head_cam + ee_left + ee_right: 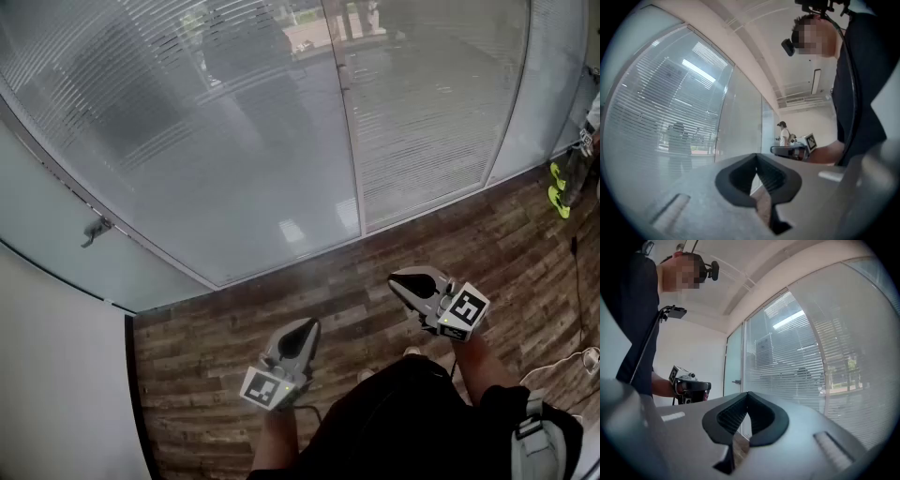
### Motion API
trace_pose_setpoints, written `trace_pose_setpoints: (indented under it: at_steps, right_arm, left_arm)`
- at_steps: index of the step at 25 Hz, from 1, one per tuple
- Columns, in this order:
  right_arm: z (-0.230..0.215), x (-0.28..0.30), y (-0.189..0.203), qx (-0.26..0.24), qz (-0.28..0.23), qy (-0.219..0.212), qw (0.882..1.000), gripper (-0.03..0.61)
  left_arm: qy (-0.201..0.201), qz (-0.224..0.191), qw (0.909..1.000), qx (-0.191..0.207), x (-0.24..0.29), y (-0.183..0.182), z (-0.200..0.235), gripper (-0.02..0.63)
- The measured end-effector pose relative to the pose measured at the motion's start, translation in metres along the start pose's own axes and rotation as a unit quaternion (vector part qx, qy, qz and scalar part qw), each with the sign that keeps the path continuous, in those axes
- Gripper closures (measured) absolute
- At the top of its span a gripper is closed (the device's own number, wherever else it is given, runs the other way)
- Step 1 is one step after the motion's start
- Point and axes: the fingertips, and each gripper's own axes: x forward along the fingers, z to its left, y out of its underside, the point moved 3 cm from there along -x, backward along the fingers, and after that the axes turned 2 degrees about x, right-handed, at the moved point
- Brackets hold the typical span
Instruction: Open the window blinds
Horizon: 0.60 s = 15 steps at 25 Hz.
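wood-plank flooring (206,328) runs up to a glass wall (66,234), where the window blinds (234,131) hang lowered across the panes. the person stands back from them, holding the left gripper (306,326) and right gripper (397,278) level, both pinched closed at the tips and empty.

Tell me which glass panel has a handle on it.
The plain panel at the far left, beside the white wall, has a small handle. The two wide panes right of it carry blinds and no handle.
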Motion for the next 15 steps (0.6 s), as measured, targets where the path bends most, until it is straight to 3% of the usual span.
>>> trace_pose_setpoints:
  at_steps: [15]
  right_arm:
    - [0.007,0.016,0.005,0.004,0.003,-0.015,1.000,0.572]
  left_arm:
    - [-0.010,0.016,0.9998,0.008,0.000,0.008,0.001,0.609]
